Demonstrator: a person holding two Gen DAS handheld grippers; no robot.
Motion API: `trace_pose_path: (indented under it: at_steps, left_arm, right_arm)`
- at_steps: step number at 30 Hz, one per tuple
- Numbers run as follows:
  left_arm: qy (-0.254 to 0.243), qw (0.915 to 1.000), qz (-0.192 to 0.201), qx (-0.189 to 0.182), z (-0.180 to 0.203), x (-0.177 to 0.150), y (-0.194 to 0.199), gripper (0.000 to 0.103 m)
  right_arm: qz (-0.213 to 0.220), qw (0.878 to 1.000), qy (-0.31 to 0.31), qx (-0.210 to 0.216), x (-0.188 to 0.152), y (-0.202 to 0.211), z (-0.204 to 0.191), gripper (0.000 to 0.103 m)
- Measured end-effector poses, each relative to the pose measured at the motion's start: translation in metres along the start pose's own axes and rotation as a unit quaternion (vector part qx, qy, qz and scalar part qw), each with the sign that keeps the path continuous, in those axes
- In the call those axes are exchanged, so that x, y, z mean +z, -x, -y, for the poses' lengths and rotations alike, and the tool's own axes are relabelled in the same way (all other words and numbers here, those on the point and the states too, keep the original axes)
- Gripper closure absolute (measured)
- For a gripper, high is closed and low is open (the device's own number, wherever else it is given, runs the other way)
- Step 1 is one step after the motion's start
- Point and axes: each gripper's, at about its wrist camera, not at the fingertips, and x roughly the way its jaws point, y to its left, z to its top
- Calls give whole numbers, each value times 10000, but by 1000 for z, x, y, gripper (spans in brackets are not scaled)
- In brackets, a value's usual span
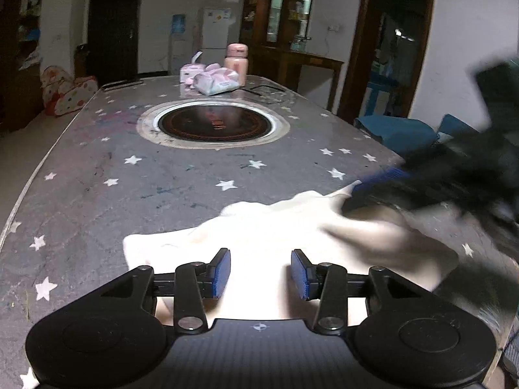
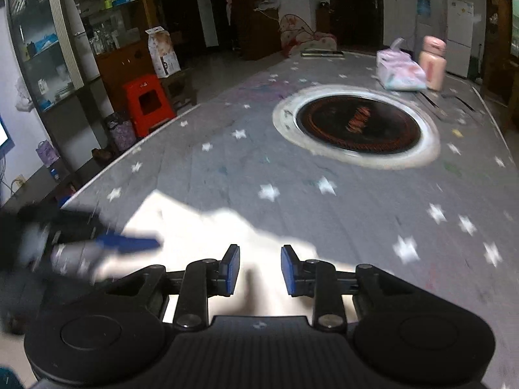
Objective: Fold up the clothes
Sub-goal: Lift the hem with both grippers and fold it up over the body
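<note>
Room dim and cluttered, seen past a long table. Held dark wooden cabinets with glass doors (image 1: 280, 9) along the far wall, a dark closed door (image 1: 113, 30), a white fridge (image 1: 214, 29) and, in the right wrist view, a red plastic stool (image 2: 147, 103) on the floor beside the table's edge.

Table (image 1: 97, 175) long and grey, printed with white stars, scuffed with faint marks. Carried a round black hotplate in a pale metal ring (image 1: 214, 123) sunk into its middle. Bore, at the far end, a pink lidded flask (image 1: 236, 63) standing upright just beside soft pink-and-white tissue packs (image 1: 214, 79).

Lay at the near end, a pale cream garment (image 1: 259, 227), rumpled, spread flat on the cloth beneath both tools.

Hovered over the garment, the left gripper (image 1: 260, 274), blue pads parted moderately, nothing pinched between them. Stood likewise partly apart, narrower, the right gripper (image 2: 260, 269), cloth visible below the gap but not clamped. Showed blurred in the left wrist view, reaching onto the garment's right edge; could not tell there whether touching.
</note>
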Motion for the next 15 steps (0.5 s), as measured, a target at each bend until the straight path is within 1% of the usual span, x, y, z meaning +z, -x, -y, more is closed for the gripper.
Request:
trace_pose_path:
  at_steps: [5,8,10,12,15]
  left_arm:
    - [-65,9998,-44,159,-3,-4,-3,59]
    - [-130,9996,-71,235,-3,-6,-5,59]
    - [-175,9994,-70,284,-2,-7,-5,58]
    - [-197,9993,-79,323,-1,-7,-5,58]
    - [-230,9990,-94,383,0,-7,-5,58]
  right_arm:
    - [0,10000,61,-46,-44,32,-1,76]
    - [6,9999,22,-146,-64,39,2,76]
    - [88,9996,12,-257,-77,37,7,76]
    - [215,9992,-98,-328,-81,39,12,75]
    - [401,9982,-328,-299,-83,51,17,75]
